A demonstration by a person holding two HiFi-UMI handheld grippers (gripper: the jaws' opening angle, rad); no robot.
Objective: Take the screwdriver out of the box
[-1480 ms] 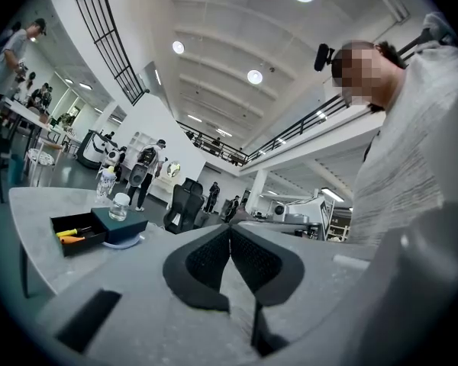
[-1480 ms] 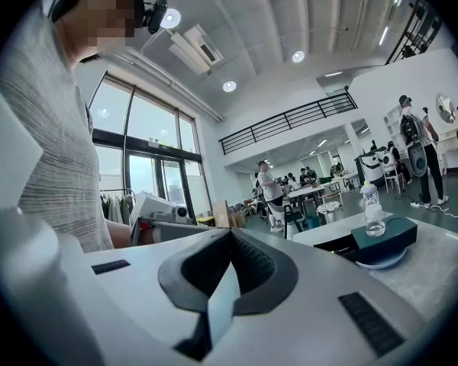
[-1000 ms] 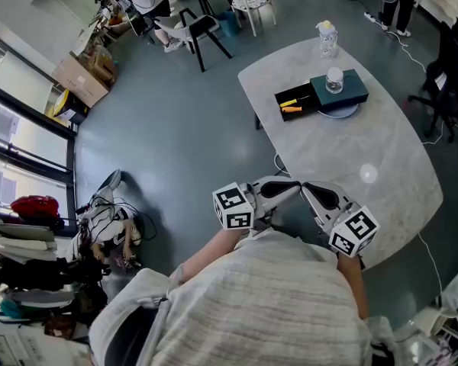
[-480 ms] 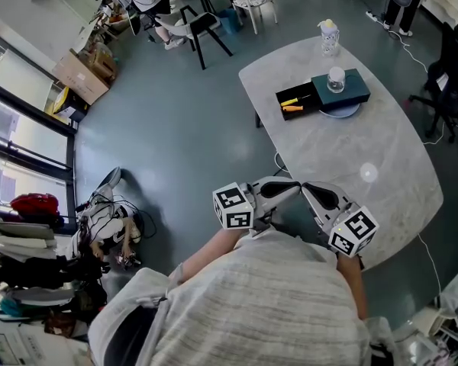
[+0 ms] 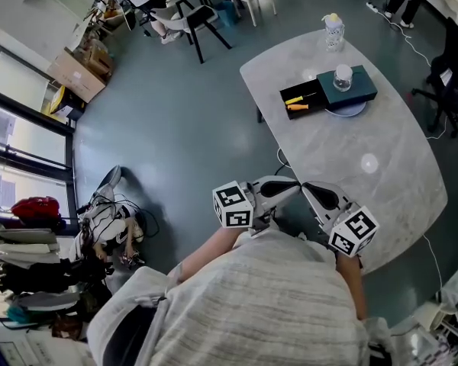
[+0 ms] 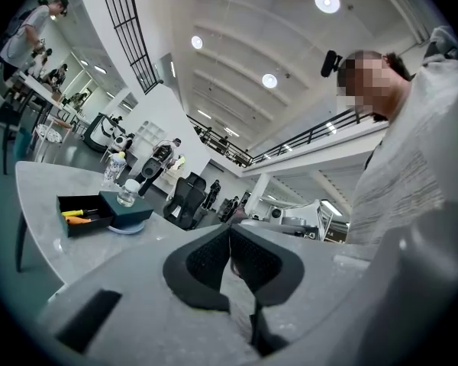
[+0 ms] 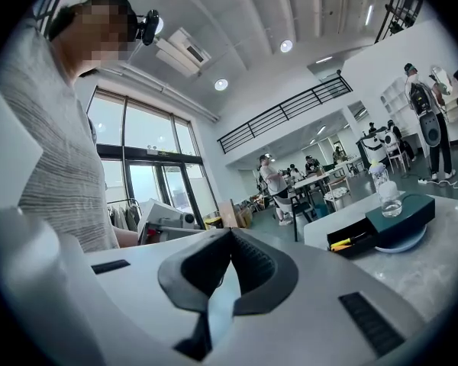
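Head view: left gripper (image 5: 291, 188) and right gripper (image 5: 310, 191), each with jaws pressed together and empty, point level at the near edge of the table (image 5: 382, 197). The screwdriver (image 5: 293, 100) lies well apart from both, inside the open box (image 5: 283, 97) at the far end.

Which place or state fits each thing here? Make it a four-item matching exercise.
Things:
1. orange screwdriver
2. clear jar
3. bottle
4. left gripper

Places or states:
A. standing alone at the far end of the table
B. shut, nothing between its jaws
C. lying in the open black box
D. standing on the teal case

Pairs: 1-C, 2-D, 3-A, 4-B
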